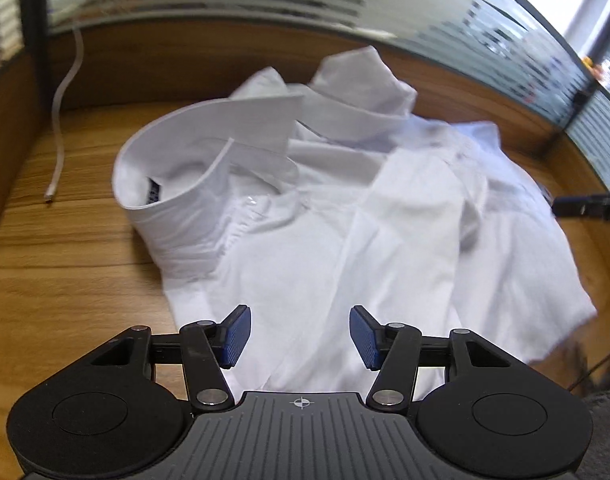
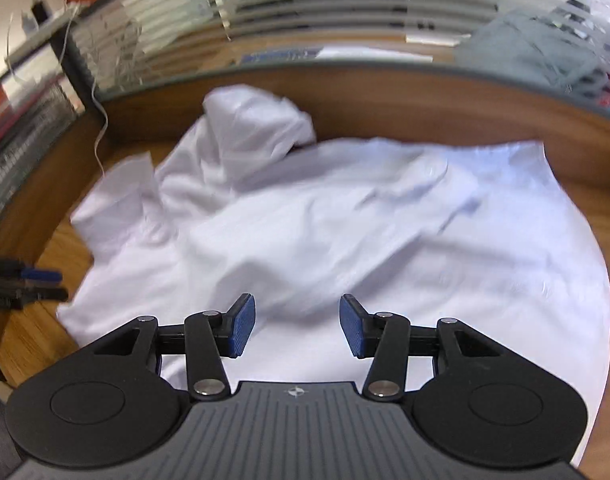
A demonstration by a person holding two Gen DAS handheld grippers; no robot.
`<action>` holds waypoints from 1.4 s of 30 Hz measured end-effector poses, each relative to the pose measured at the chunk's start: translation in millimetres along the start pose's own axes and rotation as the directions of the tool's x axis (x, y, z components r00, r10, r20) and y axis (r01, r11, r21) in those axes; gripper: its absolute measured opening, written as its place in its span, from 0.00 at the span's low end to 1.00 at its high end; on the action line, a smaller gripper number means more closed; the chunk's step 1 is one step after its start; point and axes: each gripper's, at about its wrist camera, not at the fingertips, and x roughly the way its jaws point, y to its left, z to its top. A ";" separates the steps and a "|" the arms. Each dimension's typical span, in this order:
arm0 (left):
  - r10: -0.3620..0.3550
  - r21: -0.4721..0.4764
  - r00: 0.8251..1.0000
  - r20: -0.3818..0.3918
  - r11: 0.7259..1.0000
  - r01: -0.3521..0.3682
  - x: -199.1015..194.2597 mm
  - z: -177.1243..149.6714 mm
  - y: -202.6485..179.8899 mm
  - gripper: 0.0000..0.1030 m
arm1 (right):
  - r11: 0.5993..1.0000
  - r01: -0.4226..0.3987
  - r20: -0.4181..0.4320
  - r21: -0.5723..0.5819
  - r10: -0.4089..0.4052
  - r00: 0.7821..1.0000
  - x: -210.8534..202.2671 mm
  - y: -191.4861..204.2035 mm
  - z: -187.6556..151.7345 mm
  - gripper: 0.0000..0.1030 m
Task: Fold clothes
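Note:
A white dress shirt (image 1: 345, 216) lies crumpled on the wooden desk (image 1: 65, 272), its stiff collar (image 1: 193, 160) standing up at the left with a dark label inside. My left gripper (image 1: 300, 334) is open and empty, hovering over the shirt's near edge below the collar. In the right wrist view the same shirt (image 2: 345, 232) spreads across the desk, with a bunched sleeve (image 2: 253, 128) at the back. My right gripper (image 2: 298, 326) is open and empty above the shirt's near part. The left gripper's fingertips (image 2: 37, 284) show at the left edge of that view.
A white cable (image 1: 61, 120) hangs down onto the desk at the left. A wooden ledge and frosted striped glass partition (image 2: 345, 12) close off the back. The right gripper's dark tip (image 1: 585, 206) reaches in at the right edge. Bare desk wood (image 2: 25, 340) shows at the left.

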 end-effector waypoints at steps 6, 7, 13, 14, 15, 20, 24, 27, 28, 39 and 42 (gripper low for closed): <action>-0.082 0.085 0.996 -0.048 0.993 0.086 17.8 10.2 5.6 0.48 | 0.990 -0.021 -0.034 0.139 0.026 0.999 12.1 46.4 -52.4 0.45; -0.102 0.082 0.993 -0.054 0.991 0.106 22.3 11.2 6.2 0.44 | 0.987 -0.025 -0.044 0.158 0.033 0.999 17.1 54.2 -57.5 0.42; -0.161 0.078 0.982 -0.101 0.982 0.170 50.7 11.7 4.1 0.33 | 0.961 -0.058 -0.093 0.271 0.086 0.992 65.0 71.0 -65.3 0.40; -0.166 0.076 0.981 -0.101 0.982 0.174 53.1 11.5 3.9 0.33 | 0.955 -0.061 -0.097 0.290 0.093 0.991 72.5 71.4 -65.1 0.40; -0.172 0.073 0.980 -0.100 0.981 0.180 54.6 11.2 4.3 0.32 | 0.951 -0.055 -0.107 0.305 0.091 0.990 78.5 71.3 -64.9 0.40; -0.188 0.055 0.980 -0.071 0.980 0.192 52.9 6.2 8.1 0.03 | 0.915 -0.101 -0.114 0.392 0.157 0.981 97.8 68.6 -67.3 0.10; -0.175 0.094 0.985 0.007 0.980 0.173 35.9 3.9 6.4 0.03 | 0.913 -0.148 -0.053 0.380 0.181 0.982 84.2 72.8 -70.0 0.01; -0.208 0.109 0.978 0.035 0.973 0.203 18.5 7.4 6.1 0.03 | 0.906 -0.187 0.022 0.380 0.193 0.981 52.9 77.0 -70.9 0.01; -0.229 0.107 0.973 0.035 0.969 0.224 12.8 9.8 7.6 0.03 | 0.906 -0.195 0.044 0.375 0.193 0.980 41.3 79.4 -71.3 0.01; -0.209 0.163 0.968 -0.135 0.959 0.230 33.4 -20.5 15.5 0.03 | 0.905 -0.155 -0.014 0.396 0.175 0.985 4.5 97.8 -142.7 0.01; -0.167 0.201 0.971 -0.169 0.959 0.200 47.4 -33.3 13.2 0.03 | 0.922 -0.104 -0.057 0.372 0.135 0.989 18.8 104.8 -158.9 0.01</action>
